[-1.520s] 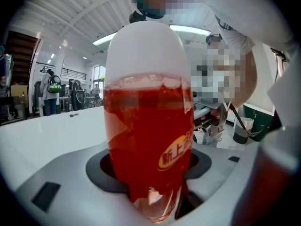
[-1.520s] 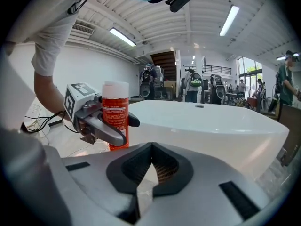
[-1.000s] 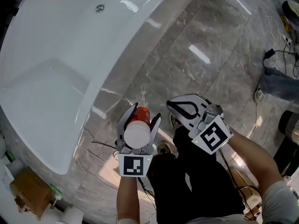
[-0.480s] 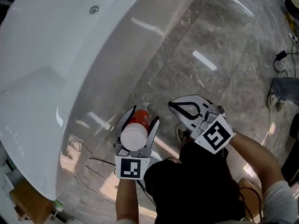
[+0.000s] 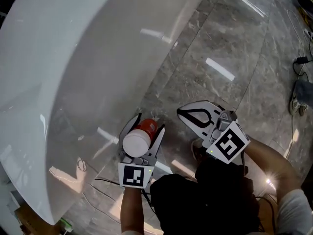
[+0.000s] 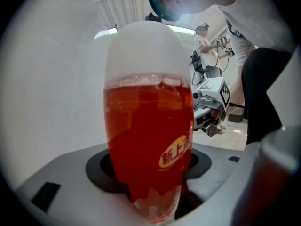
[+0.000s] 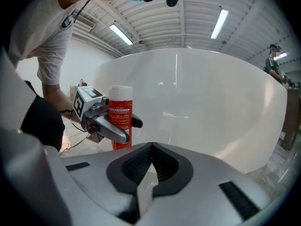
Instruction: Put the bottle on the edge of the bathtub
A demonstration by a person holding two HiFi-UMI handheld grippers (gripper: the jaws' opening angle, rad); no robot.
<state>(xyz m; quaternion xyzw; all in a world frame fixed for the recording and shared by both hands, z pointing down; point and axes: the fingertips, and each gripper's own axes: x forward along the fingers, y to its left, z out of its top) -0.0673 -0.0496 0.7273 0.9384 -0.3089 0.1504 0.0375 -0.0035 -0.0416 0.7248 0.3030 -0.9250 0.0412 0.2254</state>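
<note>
Head view: the left gripper (image 5: 149, 123) clamps a red plastic bottle with a white cap (image 5: 138, 140), upright above the grey marble floor (image 5: 210, 43) beside the glossy white bathtub (image 5: 73, 72), probably so it can be set base-down on the rim. Left gripper view: the jaws press the bottle's lower body. Right gripper view: the right gripper (image 7: 150, 149), jaws together on nothing, waits apart.

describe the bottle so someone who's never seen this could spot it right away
Find the big white bathtub; beside its curved outer wall, over the grey stone floor, a person holds two grippers. The bottle stands upright in the left gripper: red body, white cap, the only red thing there.
</note>
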